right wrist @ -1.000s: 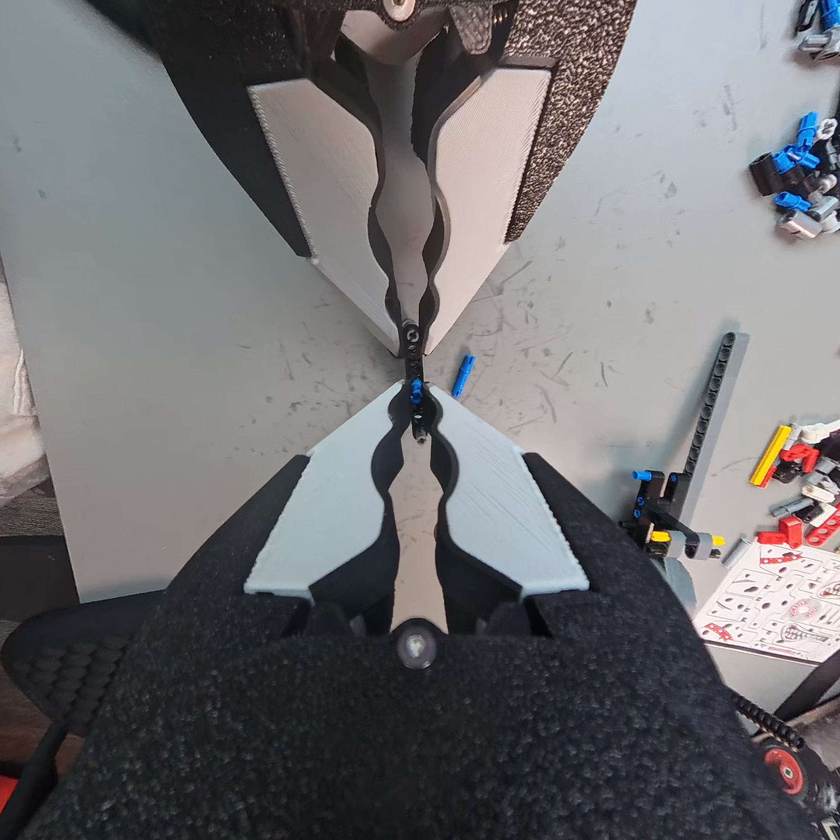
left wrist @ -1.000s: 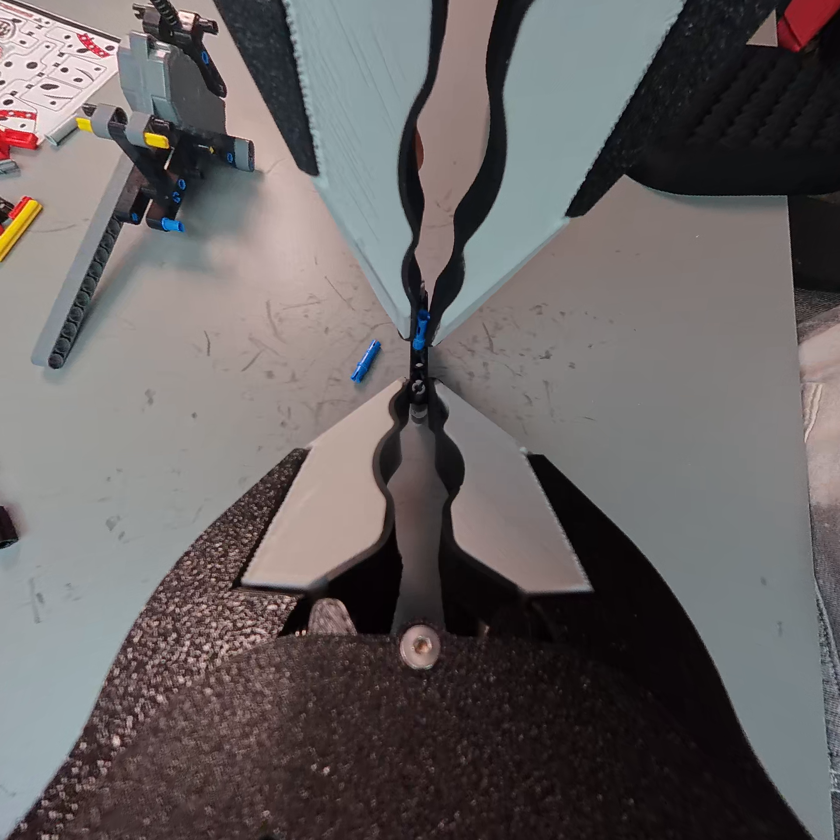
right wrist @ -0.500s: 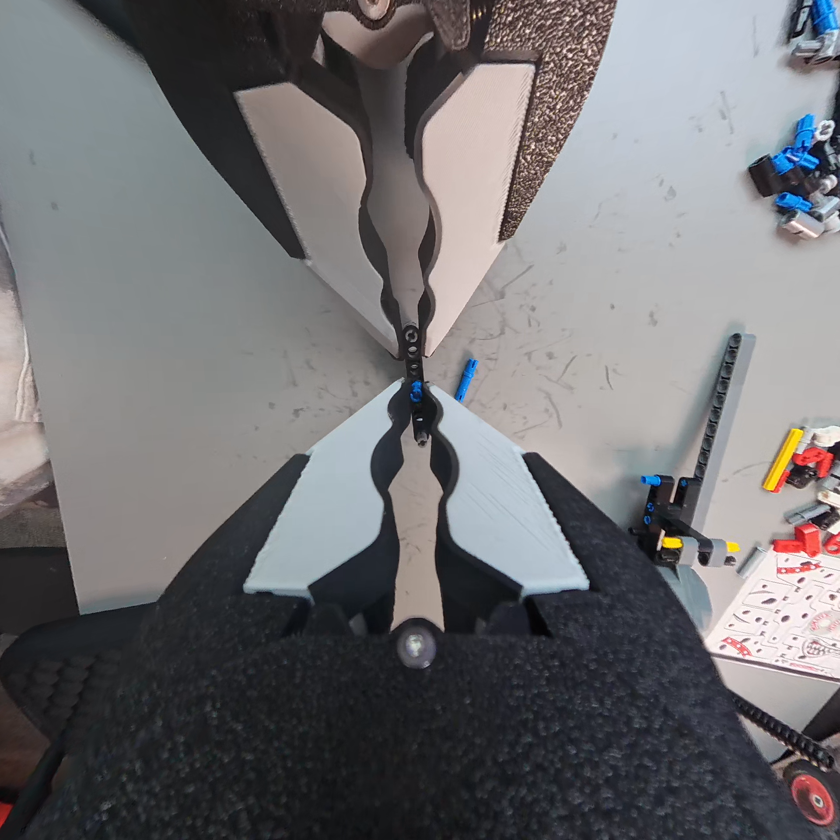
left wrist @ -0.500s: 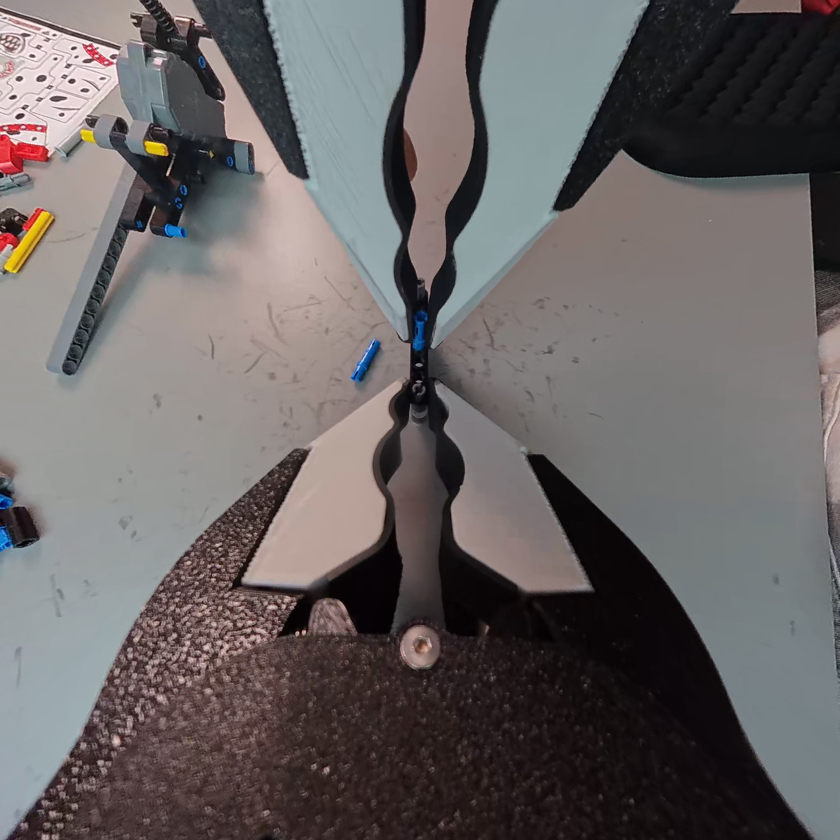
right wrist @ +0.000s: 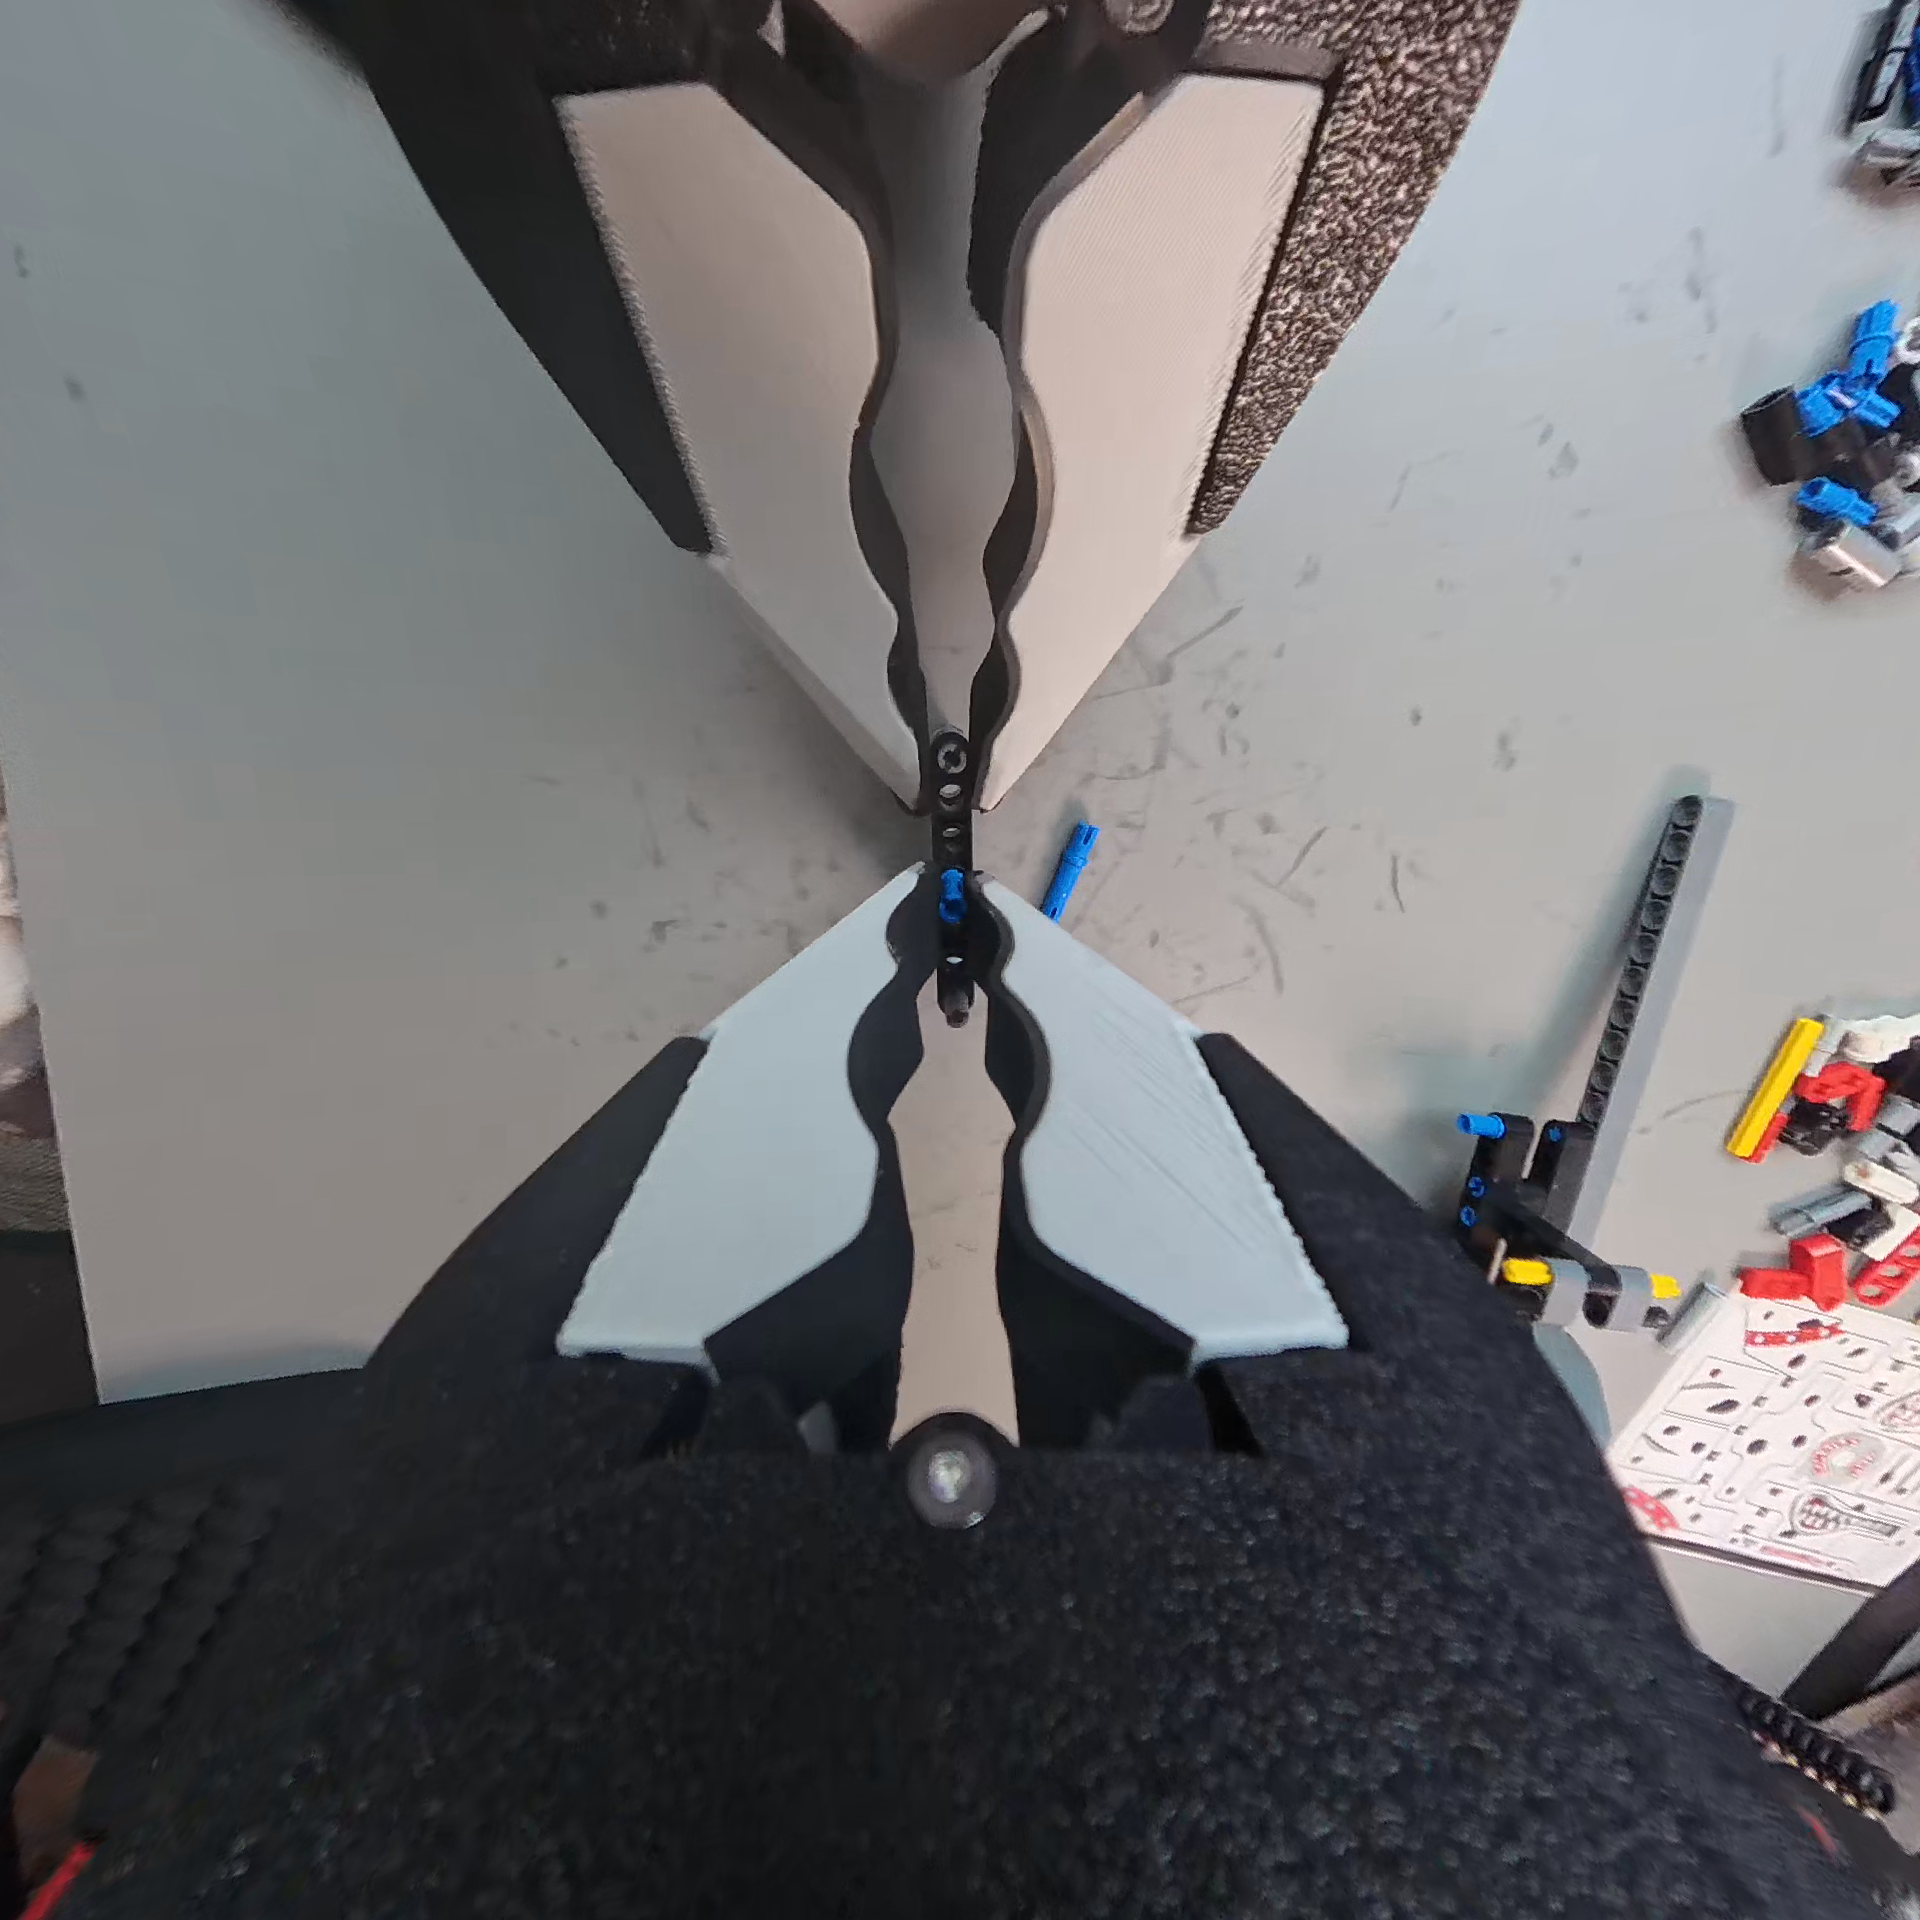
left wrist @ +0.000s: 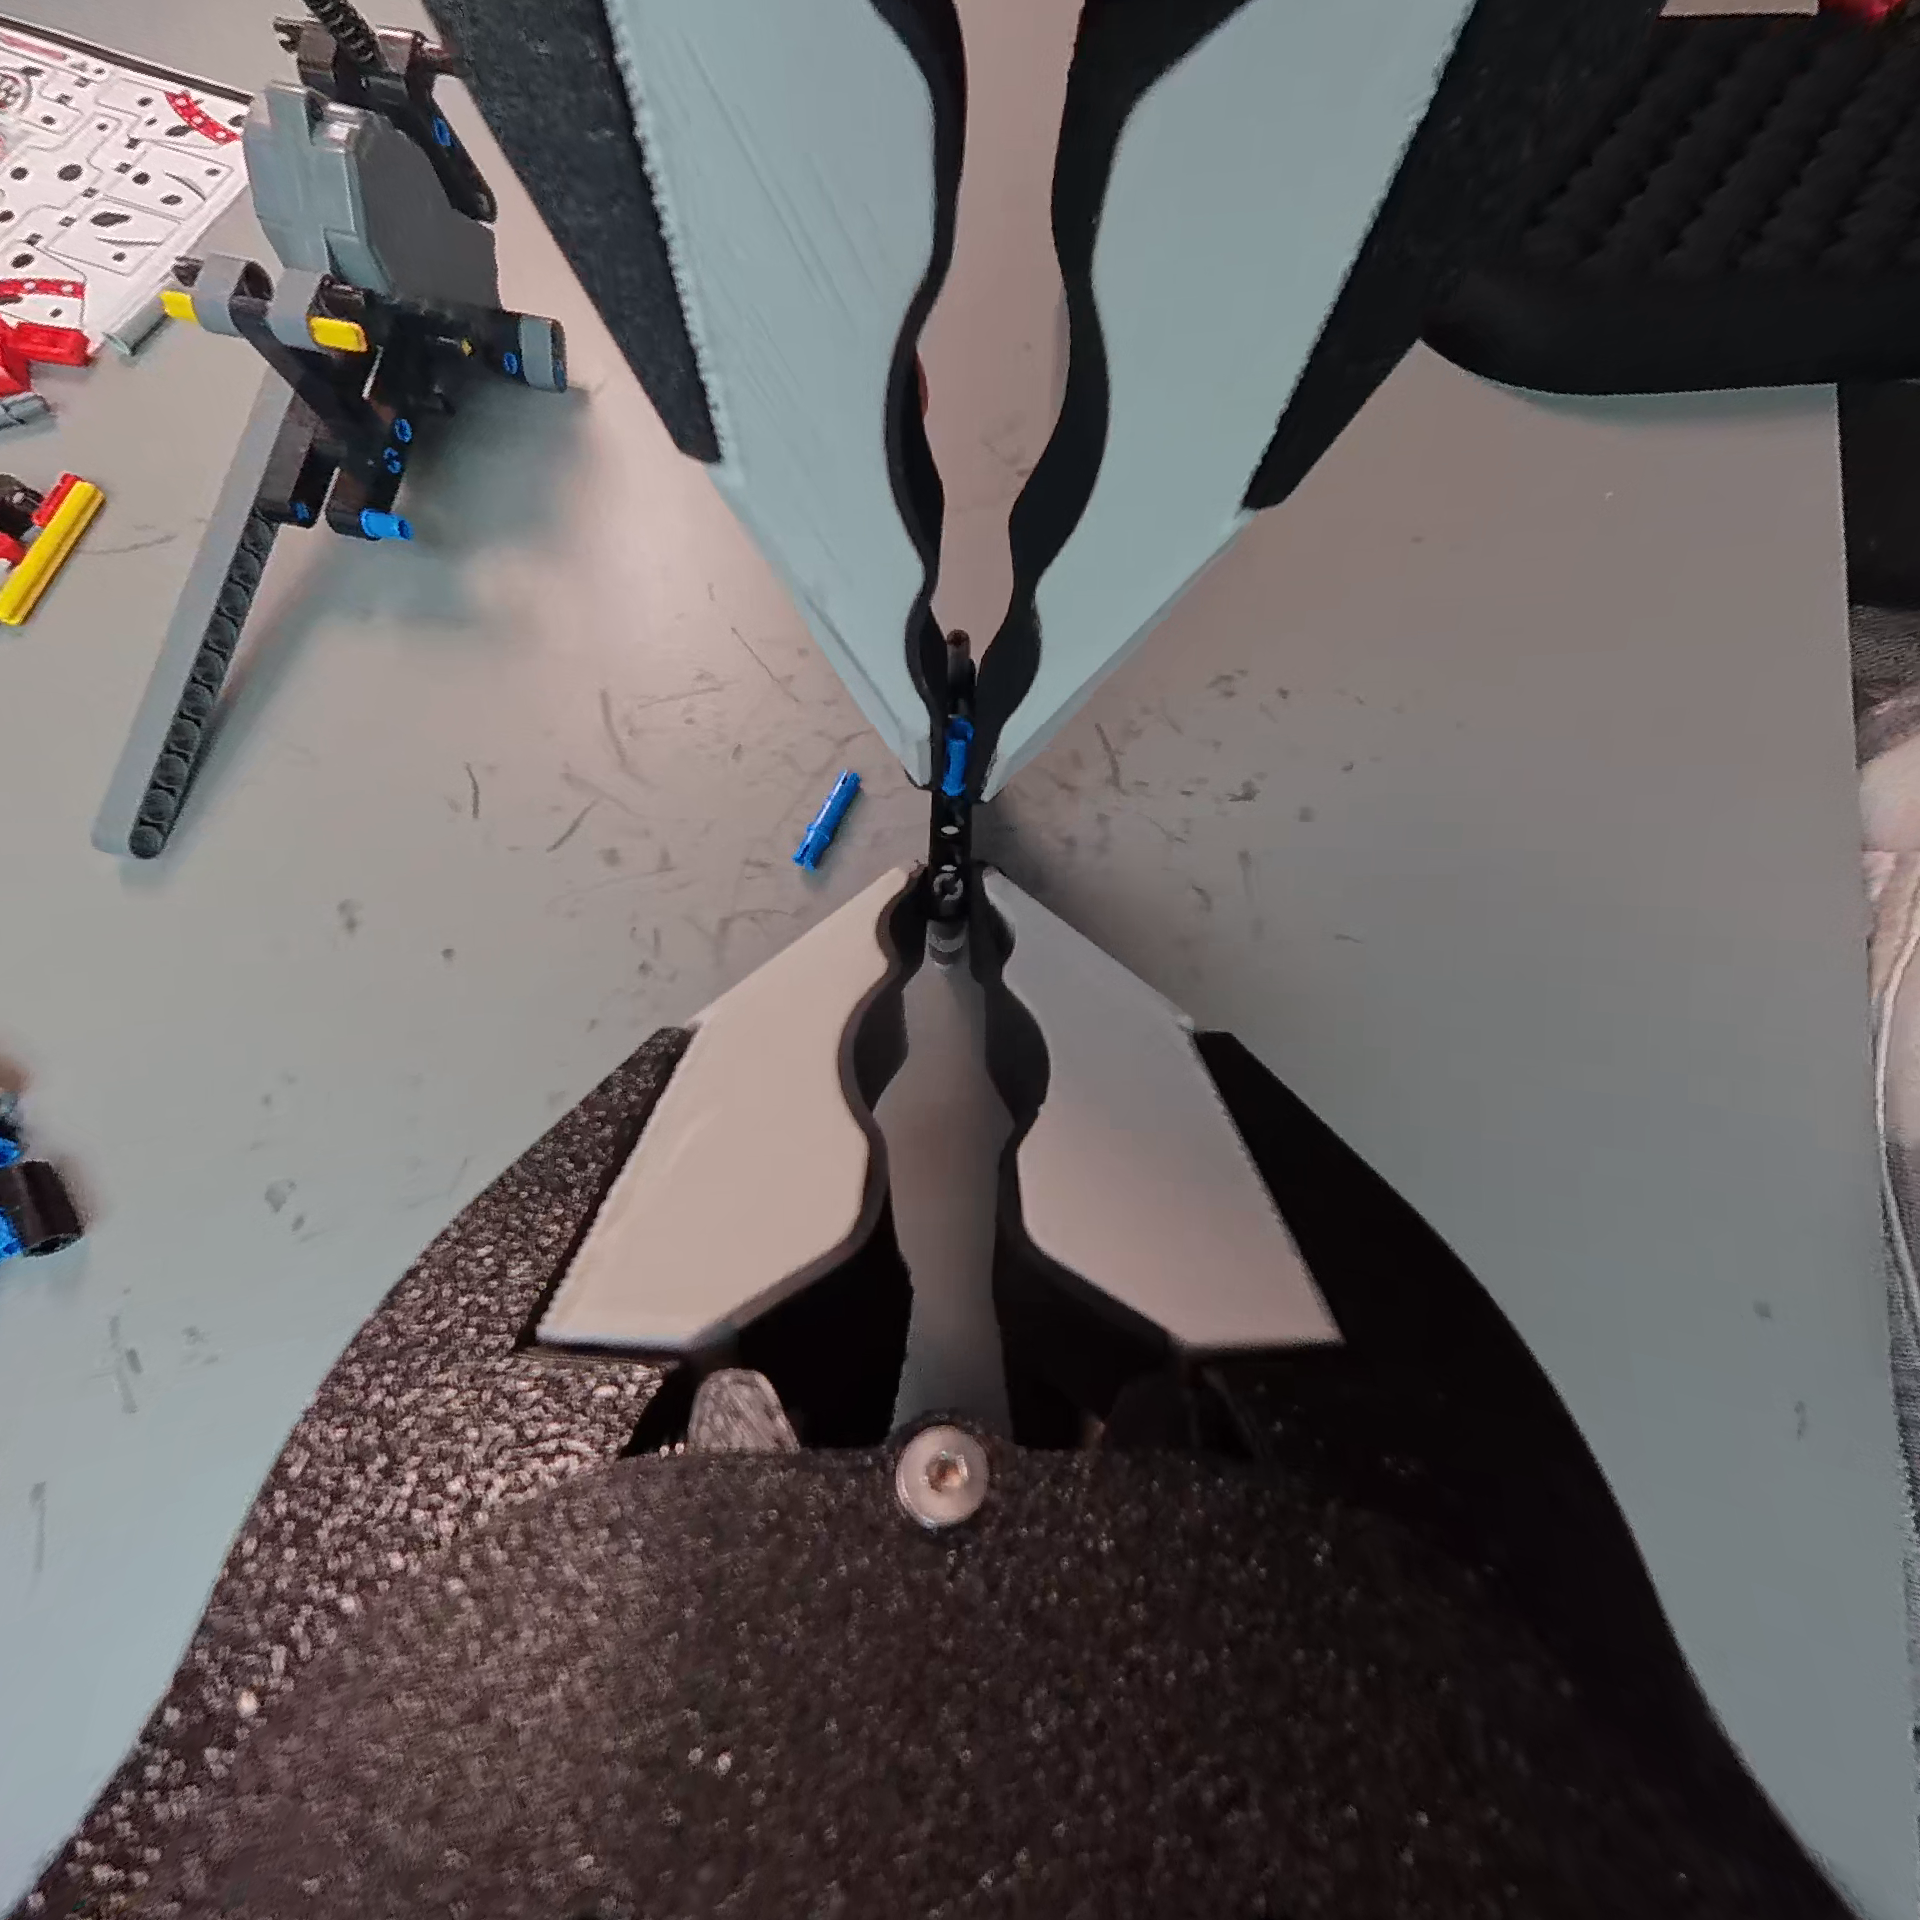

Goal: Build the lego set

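Though blurred, beam (left wrist: 951, 831) near table edge (left wrist: 1849, 727).

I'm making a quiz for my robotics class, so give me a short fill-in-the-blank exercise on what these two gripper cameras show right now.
1. The left gripper and the right gripper both grip one thin ____ perforated lego beam.
2. The small pin pushed into that beam is ____.
3. A loose blue pin lies on the scratched grey ____.
4. The long grey-and-black lego assembly rests beside a printed ____ sheet.

Missing words: black; blue; table; instruction
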Motion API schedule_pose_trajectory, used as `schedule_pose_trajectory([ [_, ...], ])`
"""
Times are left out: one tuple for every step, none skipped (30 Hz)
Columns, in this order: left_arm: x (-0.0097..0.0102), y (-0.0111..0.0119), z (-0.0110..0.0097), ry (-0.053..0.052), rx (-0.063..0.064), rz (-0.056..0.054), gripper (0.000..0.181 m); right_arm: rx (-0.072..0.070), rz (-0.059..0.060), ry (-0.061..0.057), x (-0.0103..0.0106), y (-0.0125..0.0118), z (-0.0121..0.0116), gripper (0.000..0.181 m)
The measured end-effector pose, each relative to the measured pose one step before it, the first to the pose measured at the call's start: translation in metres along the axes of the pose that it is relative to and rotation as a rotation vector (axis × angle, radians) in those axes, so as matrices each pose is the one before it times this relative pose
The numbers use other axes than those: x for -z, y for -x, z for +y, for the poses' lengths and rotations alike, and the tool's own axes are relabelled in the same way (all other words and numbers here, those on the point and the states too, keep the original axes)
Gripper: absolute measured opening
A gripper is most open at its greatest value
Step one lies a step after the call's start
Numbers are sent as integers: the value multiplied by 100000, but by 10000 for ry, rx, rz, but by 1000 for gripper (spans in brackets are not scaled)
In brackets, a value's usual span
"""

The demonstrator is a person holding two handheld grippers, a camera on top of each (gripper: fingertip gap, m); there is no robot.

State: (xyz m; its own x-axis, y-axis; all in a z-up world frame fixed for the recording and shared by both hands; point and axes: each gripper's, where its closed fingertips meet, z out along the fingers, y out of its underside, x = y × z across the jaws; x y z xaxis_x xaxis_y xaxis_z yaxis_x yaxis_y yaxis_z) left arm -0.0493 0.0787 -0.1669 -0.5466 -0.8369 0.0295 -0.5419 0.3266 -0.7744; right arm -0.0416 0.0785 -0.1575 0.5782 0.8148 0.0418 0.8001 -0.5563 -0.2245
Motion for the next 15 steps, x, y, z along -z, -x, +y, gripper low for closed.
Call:
schedule_pose_trajectory([
  [29,36,40,31,-76,-75,7,-151,-95,-50,11,5,-12,4],
  [-1,-5,4,5,-12,-22,7,-119,-78,-17,8,2,-6,4],
  [3,2,-7,-11,28,13,7,-9,-5,6,8,-6,-19,4],
  [-5,1,2,-8,10,16,7,-48,31,-11,23,-2,-16,4],
  [-3,11,-10,-8,15,26,7,-78,28,-61,23,-5,-25,4],
  [7,-9,3,-16,31,37,7,7,50,-125,25,-11,-21,7],
  [7,9,6,-13,2,23,7,-14,60,-174,65,-24,-94,10],
  [13,-2,16,-10,-22,-3,7,-72,-120,-296,99,247,-314,13],
  [5,7,1,-5,-17,-10,7,-181,-163,-348,166,287,-453,16],
  [-4,1,1,-10,5,9,7,-116,-67,-143,127,134,-193,16],
  [0,22,-5,-18,22,23,7,84,188,82,54,-211,156,16],
  [0,14,-4,-17,29,25,7,177,176,106,44,-215,223,15],
  [-9,11,-6,-12,16,16,7,15,37,-21,30,-72,70,14],
  [-10,0,-12,-5,-1,5,7,-135,-38,-87,68,-41,-38,13],
  [-1,2,12,-1,-7,-2,7,-94,-5,-21,117,-122,58,11],
])
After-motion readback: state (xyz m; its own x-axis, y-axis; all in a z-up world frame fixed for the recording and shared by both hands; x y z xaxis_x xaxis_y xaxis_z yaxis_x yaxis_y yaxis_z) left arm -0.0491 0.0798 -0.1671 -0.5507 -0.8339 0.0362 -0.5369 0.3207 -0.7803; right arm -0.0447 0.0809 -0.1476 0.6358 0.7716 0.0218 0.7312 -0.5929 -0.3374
